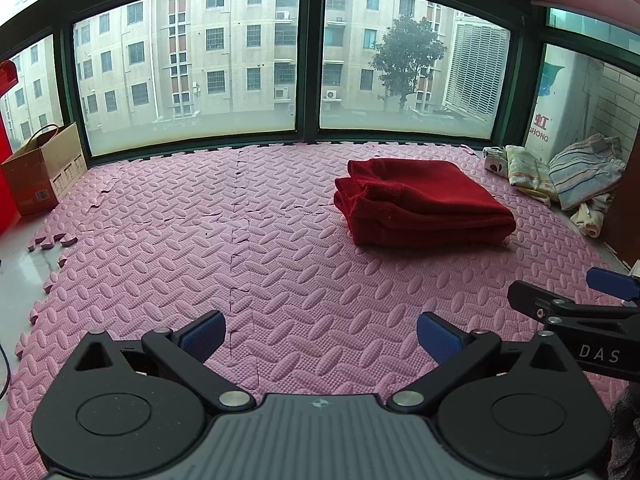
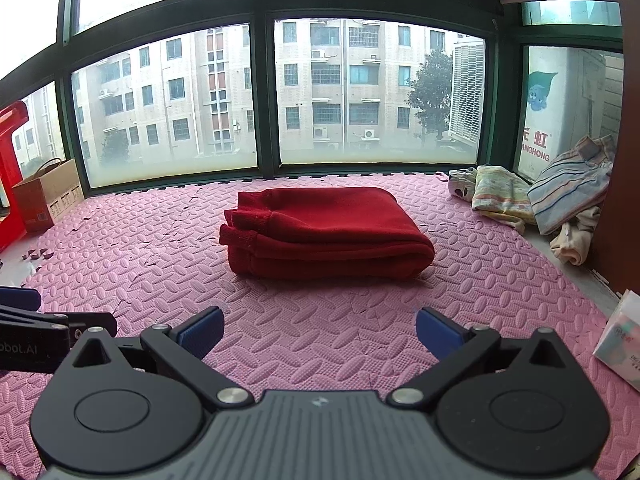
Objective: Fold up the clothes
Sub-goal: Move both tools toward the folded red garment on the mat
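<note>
A red garment (image 1: 424, 204) lies folded into a thick rectangle on the pink foam mat (image 1: 240, 240); it also shows in the right wrist view (image 2: 324, 232) straight ahead. My left gripper (image 1: 320, 338) is open and empty, above the mat, short and left of the garment. My right gripper (image 2: 320, 334) is open and empty, short of the garment. The right gripper's finger (image 1: 568, 304) shows at the right edge of the left wrist view, and the left gripper's finger (image 2: 48, 320) at the left edge of the right wrist view.
A pile of unfolded striped and pale clothes (image 2: 552, 204) lies at the far right by the wall. A cardboard box (image 1: 44, 176) stands at the far left by the window. A tissue pack (image 2: 624, 340) lies at the right. Windows bound the mat's far edge.
</note>
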